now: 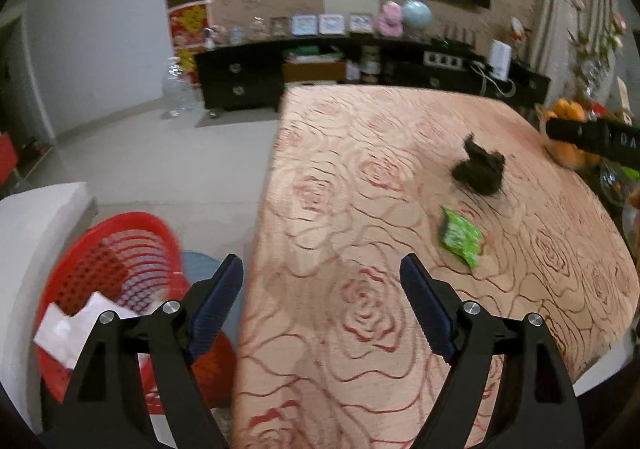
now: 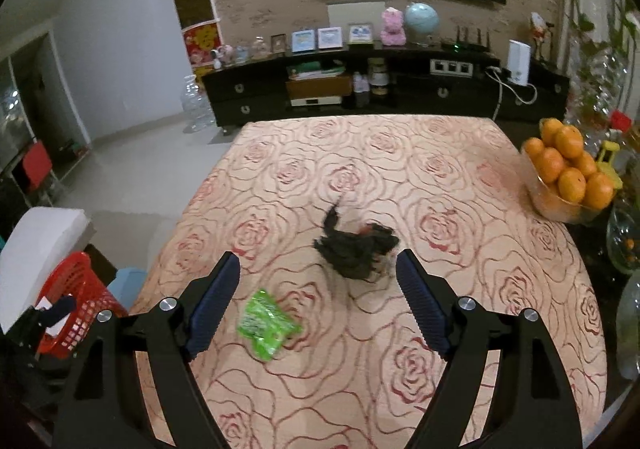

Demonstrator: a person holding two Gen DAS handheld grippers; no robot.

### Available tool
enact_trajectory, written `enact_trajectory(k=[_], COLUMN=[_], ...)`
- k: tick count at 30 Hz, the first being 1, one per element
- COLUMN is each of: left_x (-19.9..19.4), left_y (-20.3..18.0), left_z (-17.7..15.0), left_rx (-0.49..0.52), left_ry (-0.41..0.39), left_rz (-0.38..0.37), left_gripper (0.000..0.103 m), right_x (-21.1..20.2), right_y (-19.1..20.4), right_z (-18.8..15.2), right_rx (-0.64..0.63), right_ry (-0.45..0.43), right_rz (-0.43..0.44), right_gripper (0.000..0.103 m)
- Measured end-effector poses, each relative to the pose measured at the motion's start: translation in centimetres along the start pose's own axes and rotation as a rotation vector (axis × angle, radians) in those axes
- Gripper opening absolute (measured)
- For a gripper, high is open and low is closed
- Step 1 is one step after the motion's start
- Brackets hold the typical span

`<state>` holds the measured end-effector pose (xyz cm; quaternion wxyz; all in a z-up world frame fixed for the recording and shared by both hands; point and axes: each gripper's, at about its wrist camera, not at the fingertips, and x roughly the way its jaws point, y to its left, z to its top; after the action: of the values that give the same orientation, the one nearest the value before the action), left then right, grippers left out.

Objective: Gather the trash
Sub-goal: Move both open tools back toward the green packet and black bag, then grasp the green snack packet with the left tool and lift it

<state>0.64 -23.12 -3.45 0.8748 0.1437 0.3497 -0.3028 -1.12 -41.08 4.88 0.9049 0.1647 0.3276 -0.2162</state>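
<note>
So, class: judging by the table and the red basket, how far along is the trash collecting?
Done: white paper already lies in the red basket. In hand: nothing; the left gripper and right gripper both have empty, open jaws. Left: the green wrapper and the dark crumpled wrapper remain on the table.

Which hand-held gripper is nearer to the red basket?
Left. The left hand-held gripper hovers beside the red basket at the table edge; the right hand-held gripper is over the table, farther away.
</note>
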Motion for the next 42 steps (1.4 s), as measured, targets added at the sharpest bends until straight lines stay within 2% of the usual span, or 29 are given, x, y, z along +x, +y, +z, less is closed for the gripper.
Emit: enact_trajectory(k=[8,14,20,25,29,35,42], left_x=[3.6,6.8,10.5,12.2,13.1,12.6,10.2], left_y=[-4.6,-8.6,-12.2,-12.7,-12.3,-11.9,-10.3], left_z=[1.2,2.7,2.8,2.2,1.9,1.7,2.1], left_rx=[0.092,0.178,0.254,0.255,0.233,0.224,0.182], left_ry=[0.075,0.097,0.128,0.150,0.176,0.156,0.116], left_rz=[-0.085,-0.123,-0.167,-0.188,-0.201,-0.218,-0.225], left_gripper=[0.078,0.078,0.078,0.076,0.052,0.044,0.043], right_x=[0.2,1.6,2.9,3.6,4.6,5.3,6.5], right_y=[-4.0,-6.2,-7.6,-7.7,-7.7,-7.4,-7.2], right_z=[0.1,0.0,0.0,0.2,0.0,-0.2,-0.1], right_rx=[0.103,0.157,0.202,0.204,0.209,0.198,0.196], right_ry=[0.007,0.026,0.050,0.057,0.080,0.092,0.079], right_rz=[-0.016,-0.018,-0.017,-0.019,-0.021,-0.026,-0.030], right_gripper=[0.078,0.078,0.078,0.078,0.078,0.078,0.078])
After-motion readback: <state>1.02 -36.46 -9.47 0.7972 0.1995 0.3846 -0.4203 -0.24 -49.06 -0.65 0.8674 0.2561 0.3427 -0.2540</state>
